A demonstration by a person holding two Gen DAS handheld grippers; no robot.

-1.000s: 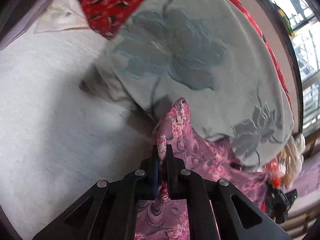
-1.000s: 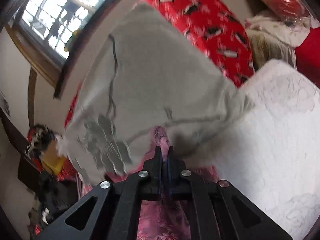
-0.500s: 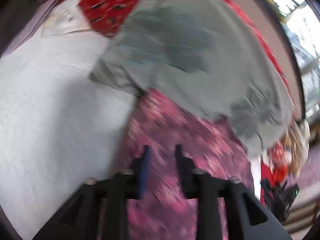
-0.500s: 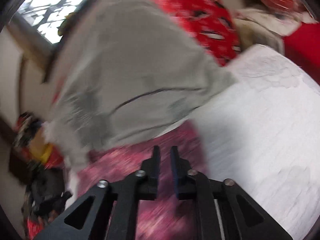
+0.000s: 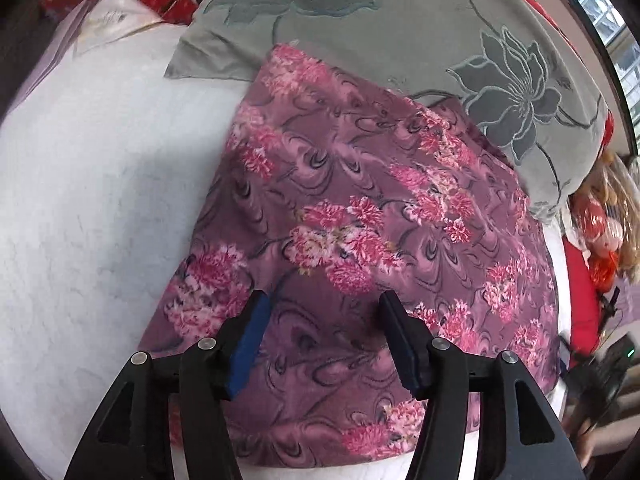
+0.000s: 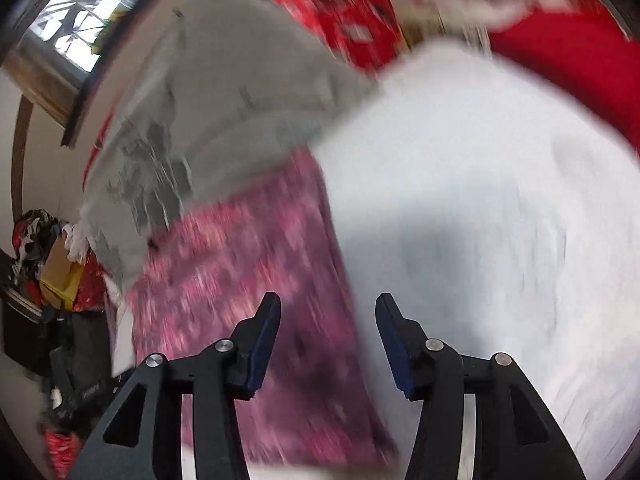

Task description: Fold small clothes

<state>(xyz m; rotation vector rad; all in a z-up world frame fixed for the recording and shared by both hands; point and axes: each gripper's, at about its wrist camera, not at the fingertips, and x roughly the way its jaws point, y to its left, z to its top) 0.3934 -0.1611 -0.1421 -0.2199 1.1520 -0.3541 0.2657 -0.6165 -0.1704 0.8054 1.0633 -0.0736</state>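
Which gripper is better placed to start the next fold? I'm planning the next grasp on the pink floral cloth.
Probably the left gripper: its open jaws hang over the pink floral cloth. The right gripper, also open, straddles the cloth's edge, half over the white bed cover. Both have just been opening; neither holds anything.

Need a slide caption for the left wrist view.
Left gripper, jaws just opened, above the pink floral garment lying on the white bed.

Daylit window (image 6: 76,28), white bed (image 5: 88,184)
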